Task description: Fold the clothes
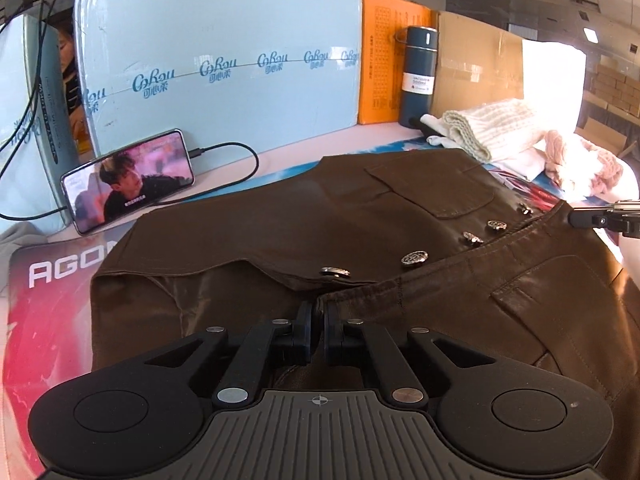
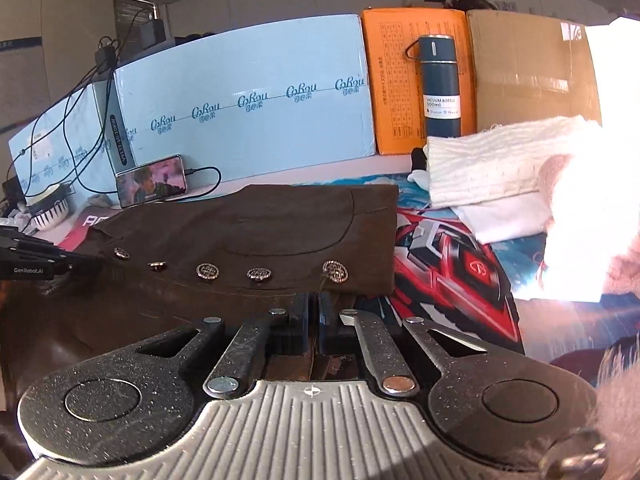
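At six o'clock the left gripper (image 1: 318, 322) is pinched nearly closed on the brown jacket's (image 1: 320, 216) front edge; the right gripper (image 2: 314, 312) clamps its edge likewise. The jacket lies spread over the printed mat (image 2: 452, 248). Uneven lifting would likely skew the fold. At one o'clock, the folded knits (image 2: 500, 160) sit close and might snag.

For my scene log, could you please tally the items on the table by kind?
Brown jacket: 1
White knit garments: cannot separate, counted as 1 pile
Pink knit garment: 1
Phone: 1
Vacuum bottle: 1
Bowl: 1
Total: 6
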Demonstrator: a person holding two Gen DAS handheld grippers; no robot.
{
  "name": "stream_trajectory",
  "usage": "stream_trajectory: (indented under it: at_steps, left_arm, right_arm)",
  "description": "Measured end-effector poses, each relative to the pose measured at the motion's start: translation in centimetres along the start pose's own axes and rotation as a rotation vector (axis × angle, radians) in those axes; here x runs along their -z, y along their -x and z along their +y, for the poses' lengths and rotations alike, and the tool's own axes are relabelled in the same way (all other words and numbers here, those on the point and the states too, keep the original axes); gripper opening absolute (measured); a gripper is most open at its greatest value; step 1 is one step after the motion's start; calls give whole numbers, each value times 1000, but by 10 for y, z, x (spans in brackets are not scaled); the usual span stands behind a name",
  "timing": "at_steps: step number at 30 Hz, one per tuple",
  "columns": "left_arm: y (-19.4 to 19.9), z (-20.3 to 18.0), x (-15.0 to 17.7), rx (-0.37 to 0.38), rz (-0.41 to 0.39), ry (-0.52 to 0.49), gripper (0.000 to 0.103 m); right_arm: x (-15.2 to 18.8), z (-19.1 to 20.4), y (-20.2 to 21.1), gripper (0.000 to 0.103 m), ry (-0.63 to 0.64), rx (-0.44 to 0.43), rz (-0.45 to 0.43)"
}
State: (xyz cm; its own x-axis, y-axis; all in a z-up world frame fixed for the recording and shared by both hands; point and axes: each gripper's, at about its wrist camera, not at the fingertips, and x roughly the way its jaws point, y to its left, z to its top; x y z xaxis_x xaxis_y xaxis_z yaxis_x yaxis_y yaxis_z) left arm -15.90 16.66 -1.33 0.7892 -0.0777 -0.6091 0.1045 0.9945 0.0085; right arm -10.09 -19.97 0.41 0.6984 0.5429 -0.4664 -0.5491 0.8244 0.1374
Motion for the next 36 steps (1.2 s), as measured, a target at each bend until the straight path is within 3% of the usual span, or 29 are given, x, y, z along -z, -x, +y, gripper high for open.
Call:
stream_trajectory:
  at_steps: [3, 4, 5, 6, 7, 9, 11, 14, 17, 20, 26, 30, 32, 35, 36]
  left_arm:
    - [-3, -1, 1, -23, 11, -16, 10]
    - [0, 0, 2, -32, -1, -16, 19]
    - [4, 0, 3, -40, -12, -16, 40]
    - [14, -2, 6, -33, -51, -33, 54]
    - [24, -4, 9, -26, -92, -51, 76]
    - [44, -8, 14, -10, -173, -87, 81]
    - [69, -18, 24, 91, -244, -191, 95]
    - [98, -44, 47, 206, -296, -388, 100]
    - [113, -62, 66, 271, -228, -521, 101]
    - [122, -67, 77, 352, -162, -547, 101]
    - [99, -90, 91, 306, -91, -671, 101]
    - [84, -106, 101, 273, -43, -753, 101]
    - [78, -106, 98, 260, -80, -731, 101]
    - [74, -100, 88, 305, -141, -607, 101]
    - [75, -97, 85, 320, -174, -553, 101]
  right_arm:
    - [0, 3, -17, 4, 29, 33, 52]
    - [2, 3, -16, 6, 38, 45, 51]
    - [3, 3, -16, 6, 46, 57, 51]
    - [5, 3, -15, 13, 54, 68, 50]
    - [7, 3, -15, 24, 62, 80, 49]
    - [11, 3, -14, 37, 79, 103, 48]
    - [12, 3, -12, 41, 85, 113, 40]
    - [11, 5, -6, 54, 98, 115, 12]
    - [10, 11, 2, 63, 126, 69, -33]
    - [9, 14, 4, 67, 123, -6, -41]
    - [12, 19, 5, 74, 72, -161, -56]
    - [17, 14, 18, 83, 41, -326, -100]
    - [20, 11, 30, 89, 42, -438, -97]
    - [25, 6, 47, 93, 43, -606, -92]
    - [28, 9, 54, 98, 77, -623, -88]
